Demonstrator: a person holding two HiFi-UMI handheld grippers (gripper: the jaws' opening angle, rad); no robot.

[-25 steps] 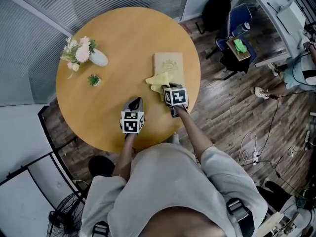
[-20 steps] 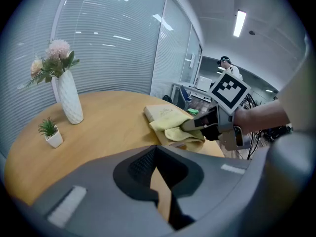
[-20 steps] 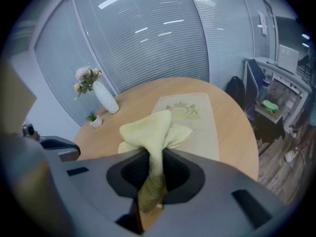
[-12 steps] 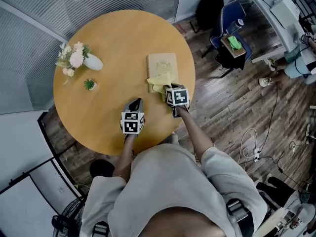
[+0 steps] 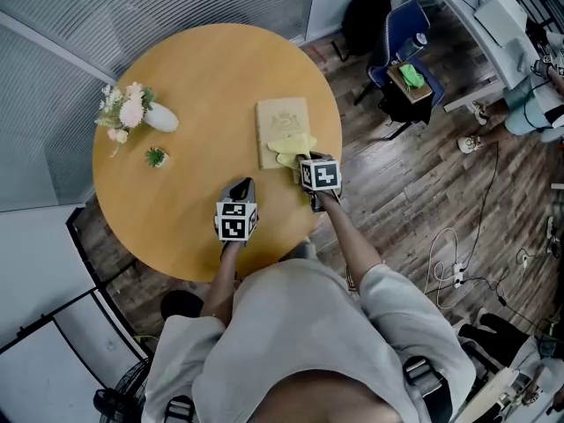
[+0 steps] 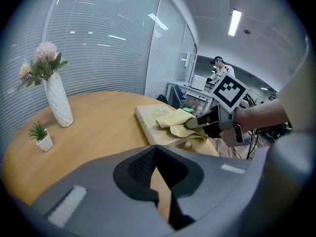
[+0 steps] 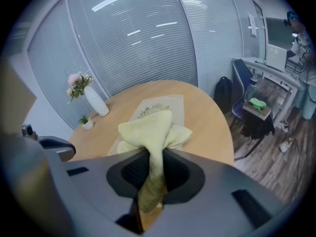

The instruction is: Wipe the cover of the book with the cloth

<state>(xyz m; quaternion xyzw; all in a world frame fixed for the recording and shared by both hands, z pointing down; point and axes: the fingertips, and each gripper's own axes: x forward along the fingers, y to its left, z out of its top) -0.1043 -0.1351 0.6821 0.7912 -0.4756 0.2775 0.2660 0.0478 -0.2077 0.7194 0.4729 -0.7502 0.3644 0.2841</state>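
Observation:
A tan book [image 5: 280, 117] lies flat on the round wooden table [image 5: 194, 77], right of centre. A yellow cloth [image 5: 291, 146] is bunched on the book's near right part and hangs past its edge. My right gripper [image 5: 304, 159] is shut on the cloth, just beyond the book's near corner. The right gripper view has the cloth [image 7: 150, 132] pinched between the jaws, with the book [image 7: 165, 104] behind it. My left gripper [image 5: 241, 189] hovers over bare table left of the book, shut on nothing. The left gripper view takes in the book [image 6: 150, 120], the cloth [image 6: 177, 123] and the right gripper [image 6: 198, 125].
A white vase of flowers [image 5: 145, 113] and a small potted plant [image 5: 157, 157] stand at the table's left. The table edge runs close to the right of the book. On the floor beyond it are a blue chair [image 5: 401, 55], a black bag [image 5: 363, 16] and cables.
The right gripper has drawn the cloth slightly to the right across the book's near end. The head view has shifted. The left gripper has held its place.

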